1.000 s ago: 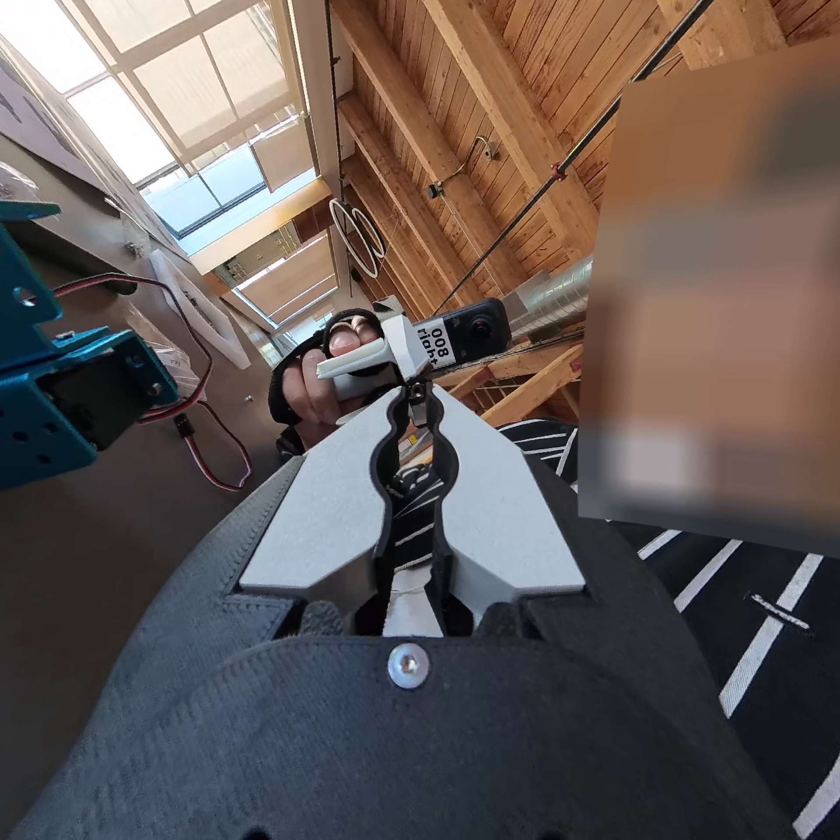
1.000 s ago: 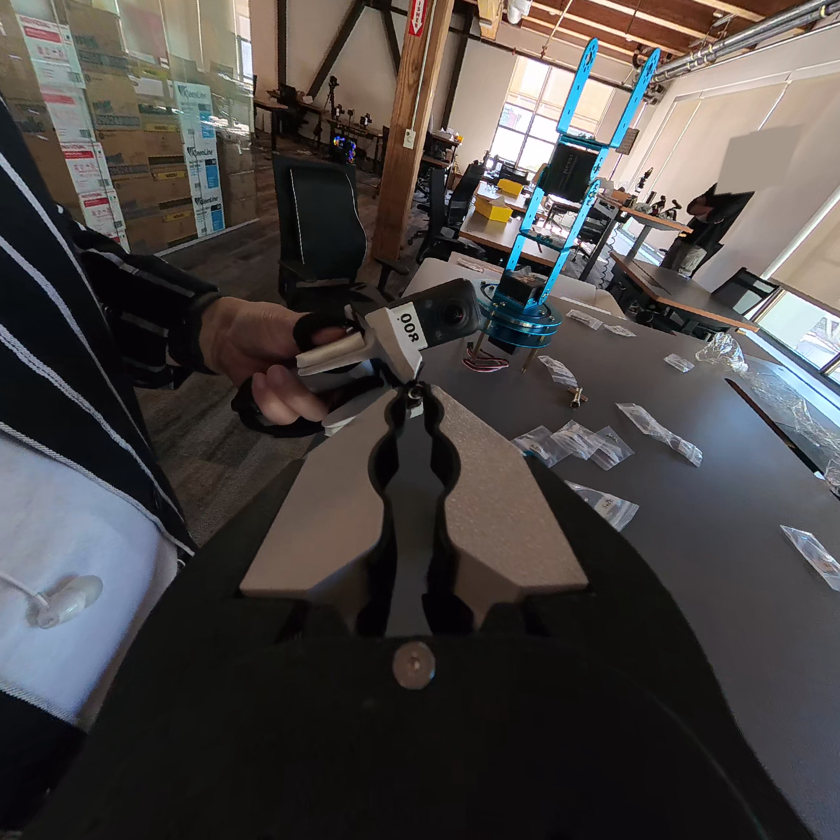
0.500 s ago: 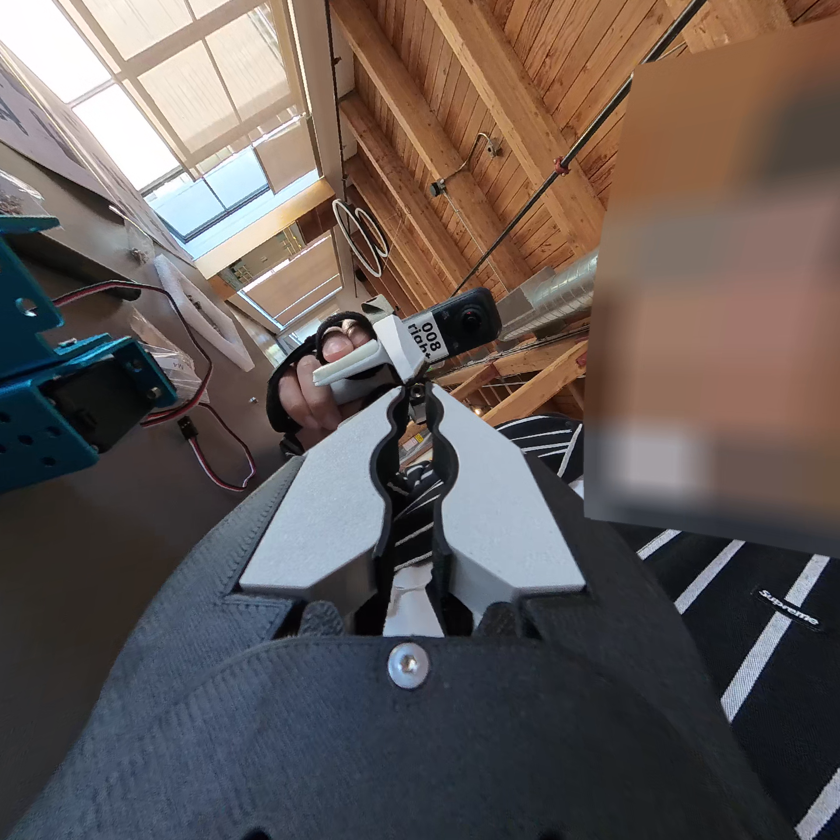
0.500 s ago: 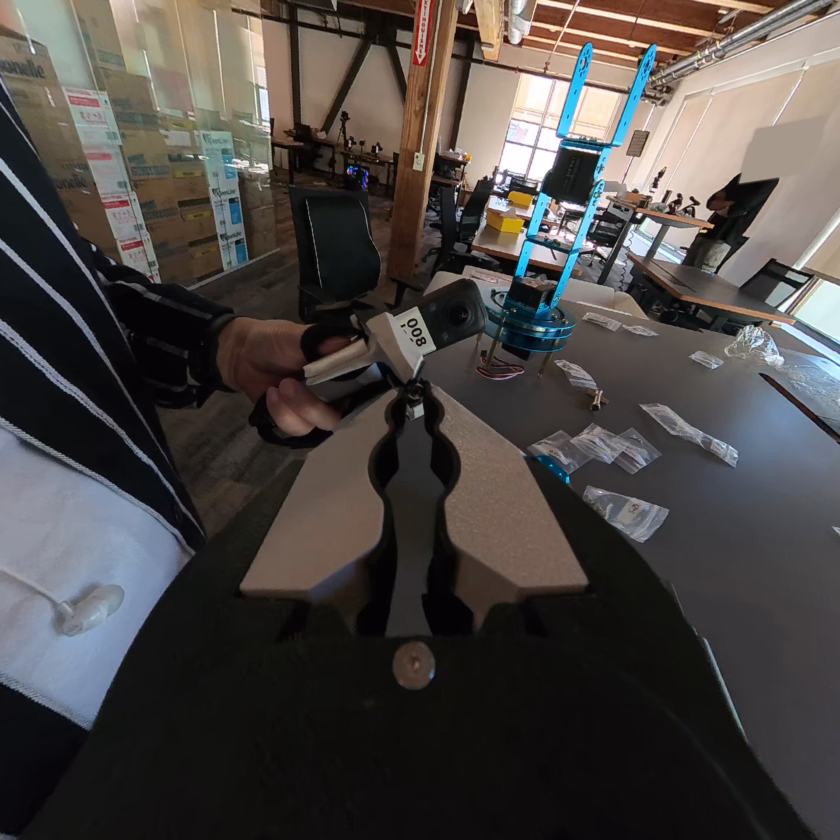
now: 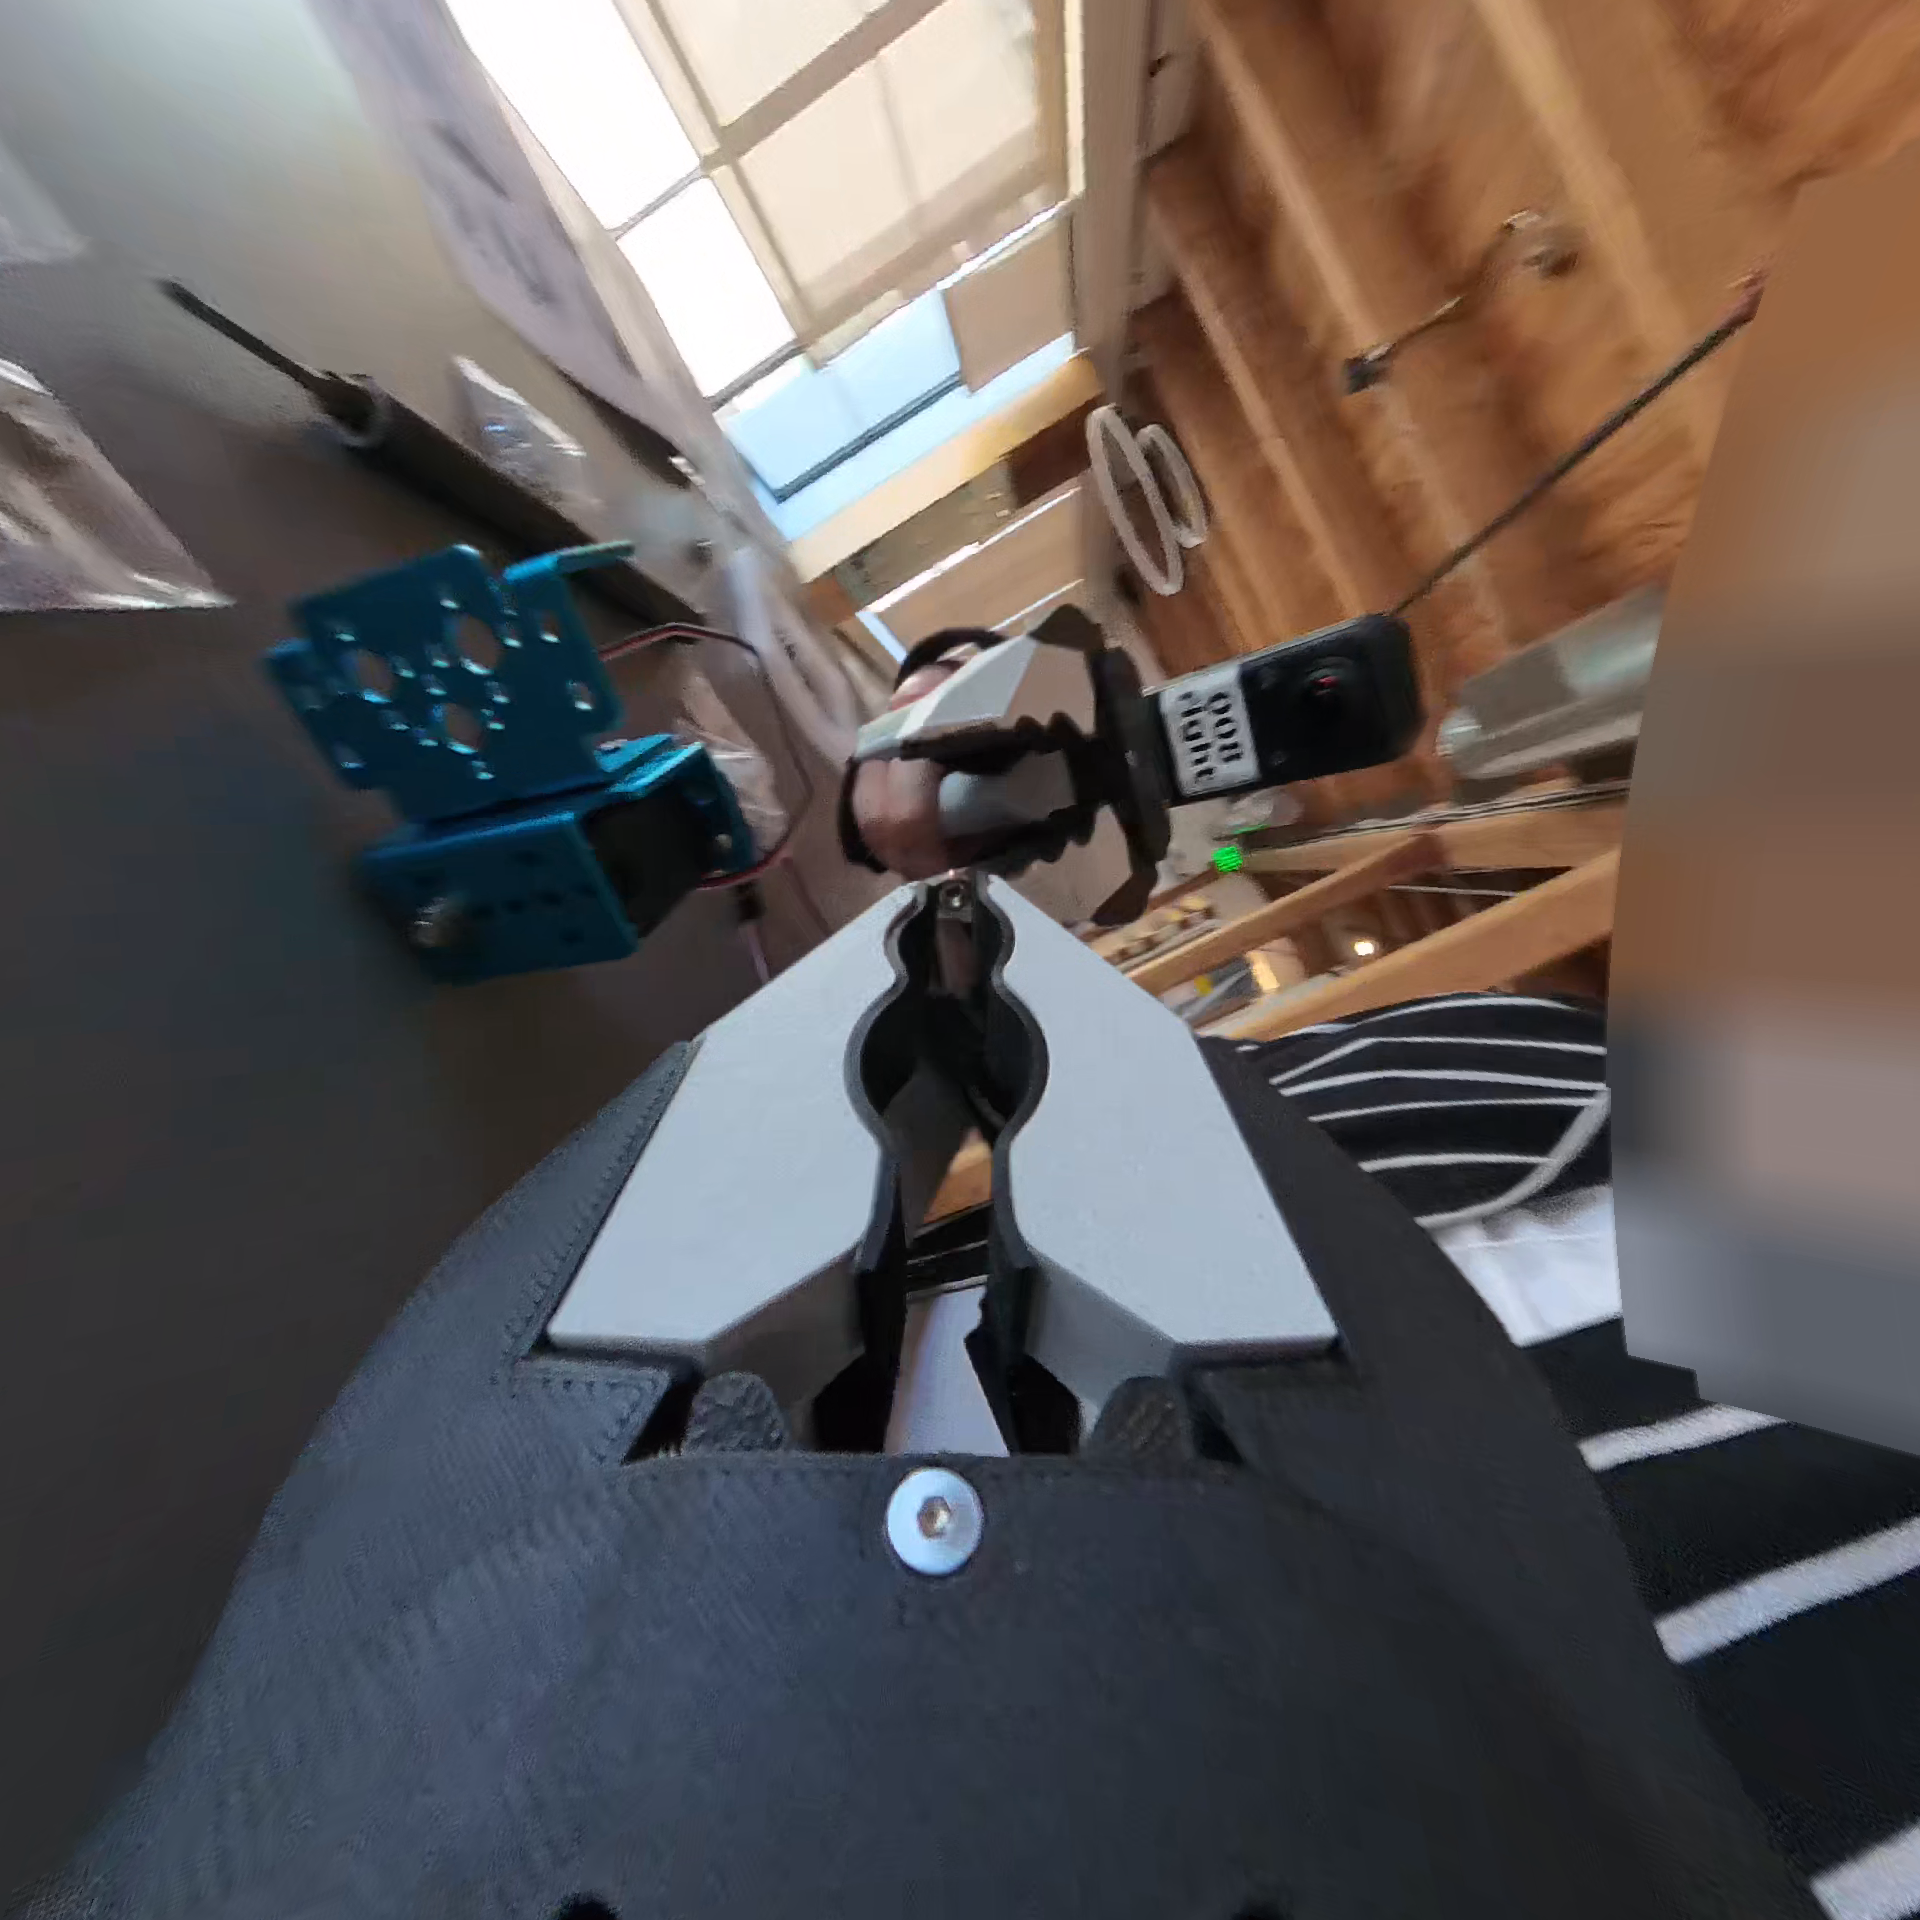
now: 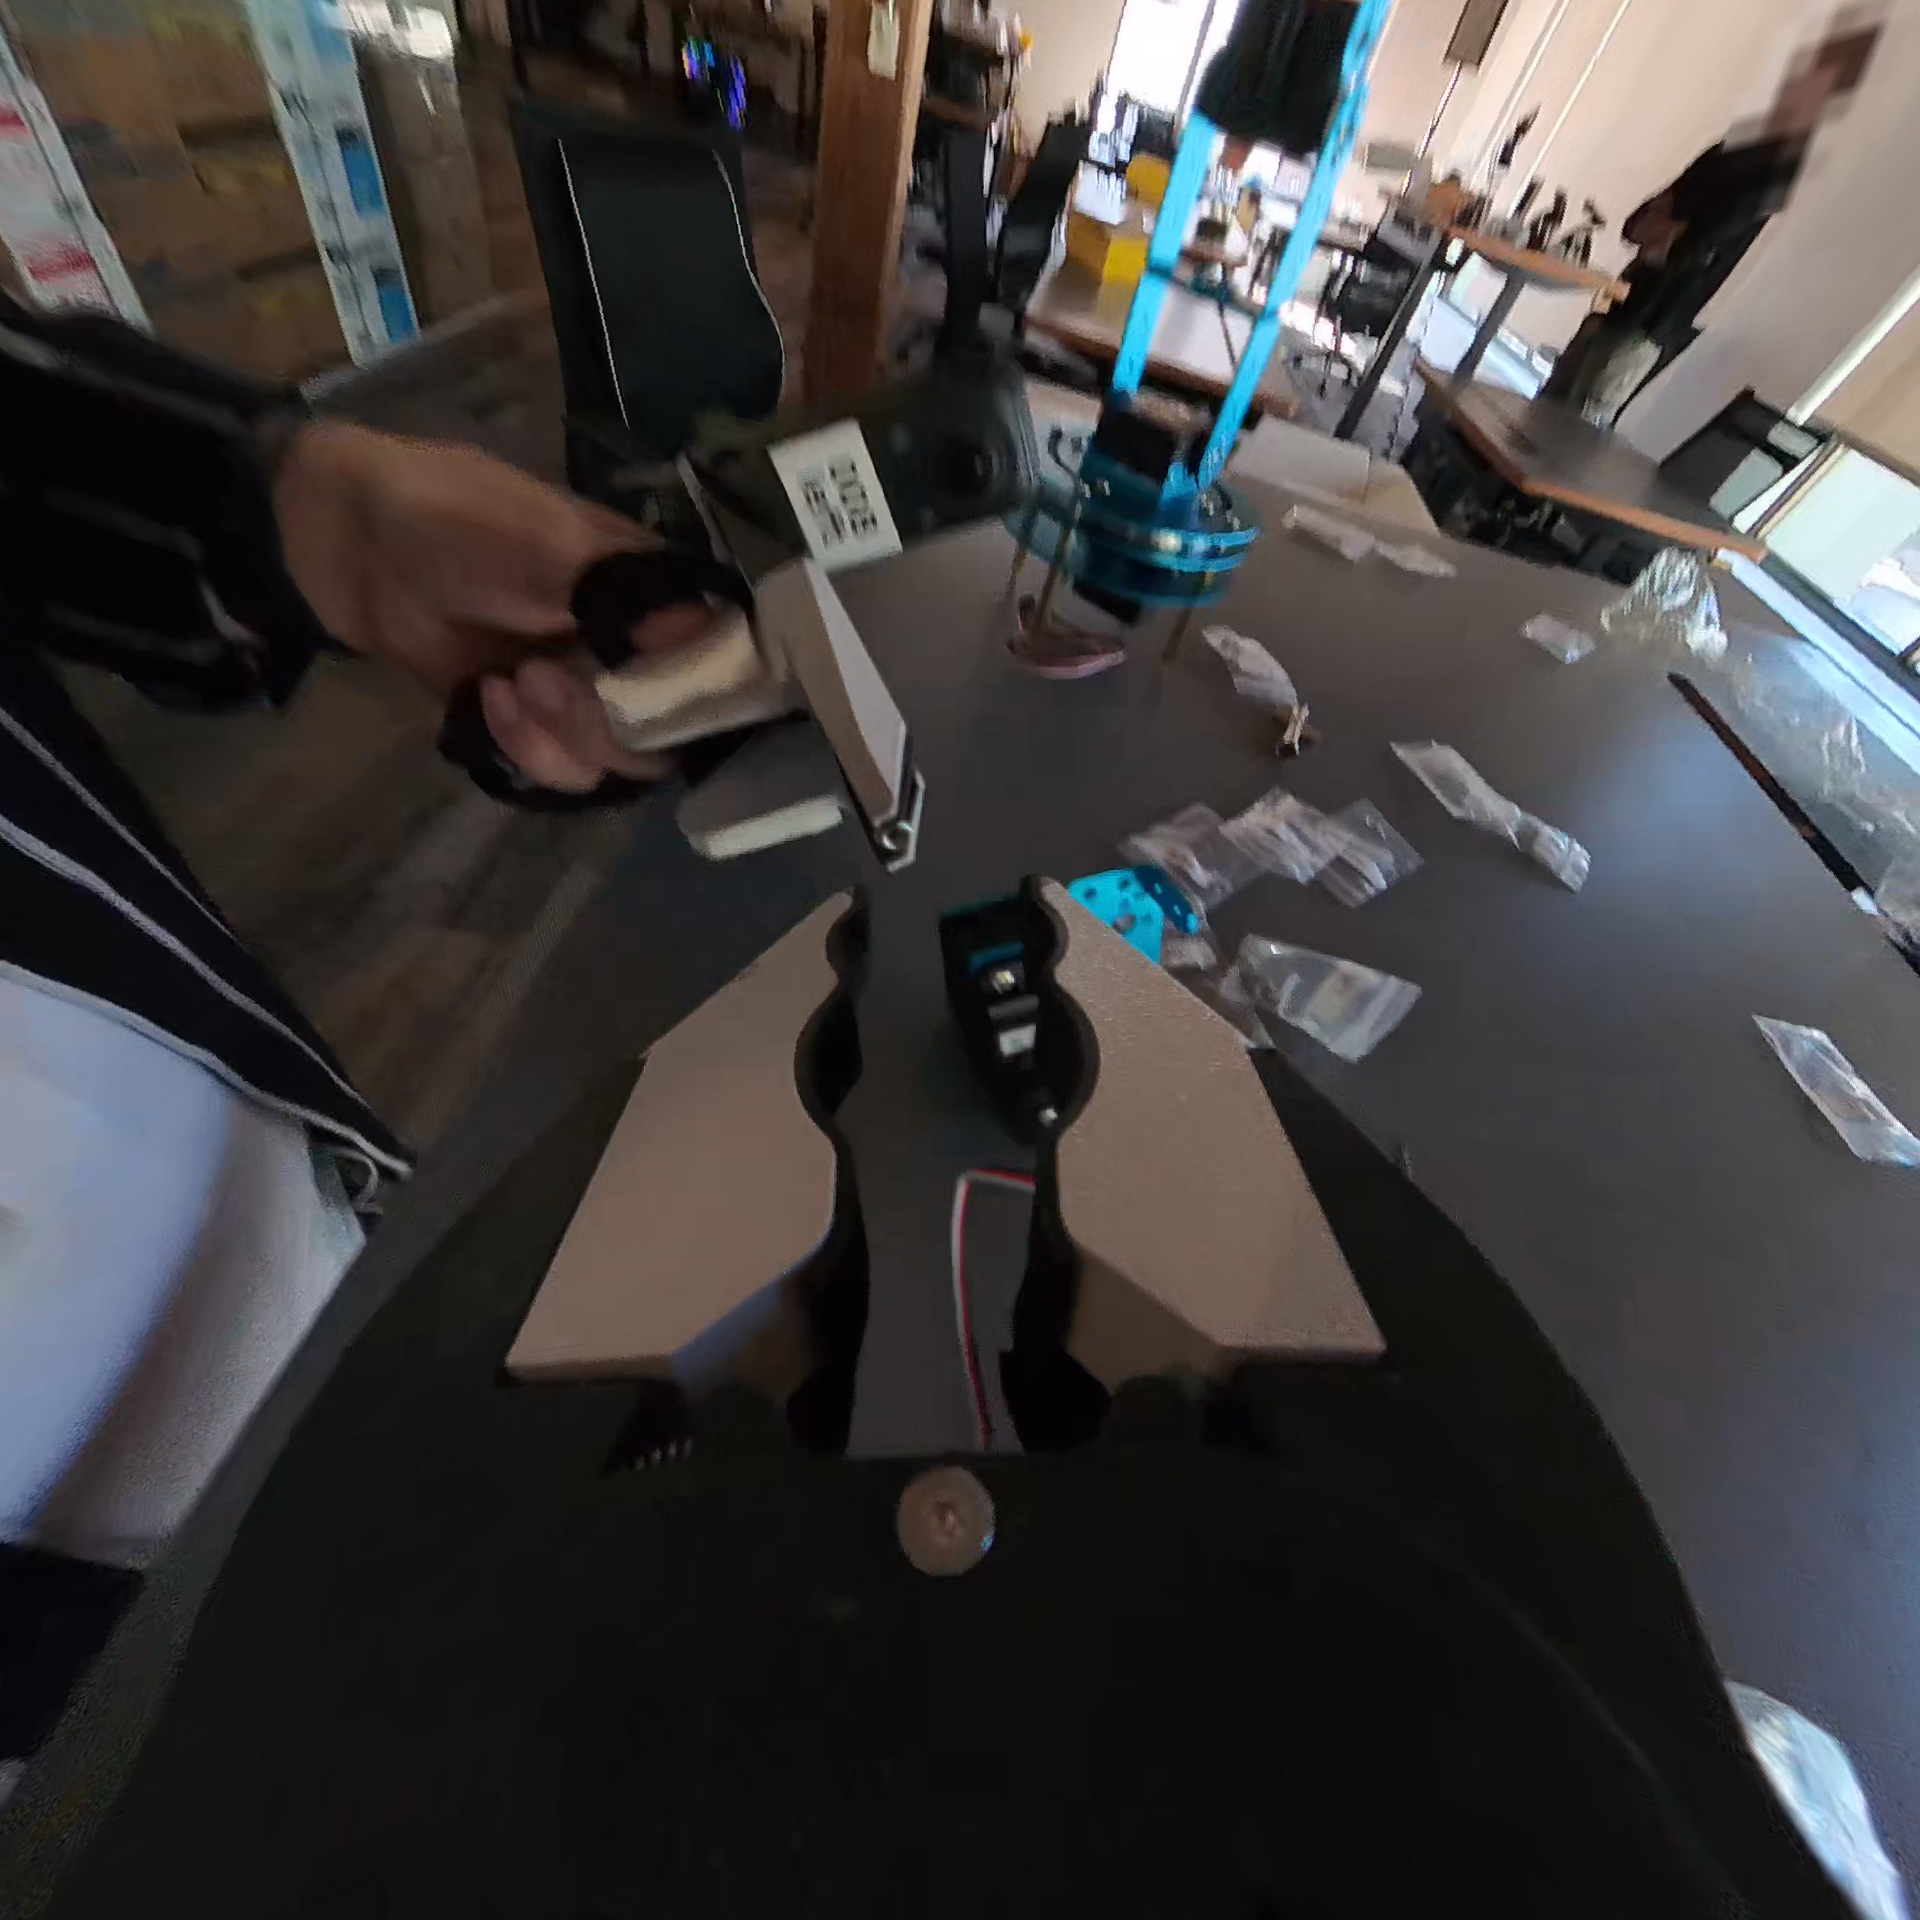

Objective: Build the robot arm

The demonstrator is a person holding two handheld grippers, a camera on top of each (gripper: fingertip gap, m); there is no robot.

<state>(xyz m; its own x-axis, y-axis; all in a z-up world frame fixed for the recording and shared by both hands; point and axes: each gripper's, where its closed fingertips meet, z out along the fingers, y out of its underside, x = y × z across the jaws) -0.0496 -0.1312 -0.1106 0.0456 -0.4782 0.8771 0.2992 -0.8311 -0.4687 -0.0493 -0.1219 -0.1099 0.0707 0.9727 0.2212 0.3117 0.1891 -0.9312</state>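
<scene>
My right tongs (image 6: 945, 904) hang apart above the dark table (image 6: 1558, 1195), nearest the black servo (image 6: 997, 1013) in its blue bracket (image 6: 1132, 899), low centre of frame. My left tongs (image 5: 951, 896) are together, possibly pinching a small metal bit; it is too blurred to tell.

Blue bracket with servo (image 6: 1013, 997) half hidden behind right hand-held gripper (image 6: 945, 914) finger, far plastic bags (image 6: 1486, 805) motion-blurred, contents unreadable

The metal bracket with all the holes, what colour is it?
Blue. The bracket lies on the dark table, clearest in the left wrist view.
</scene>
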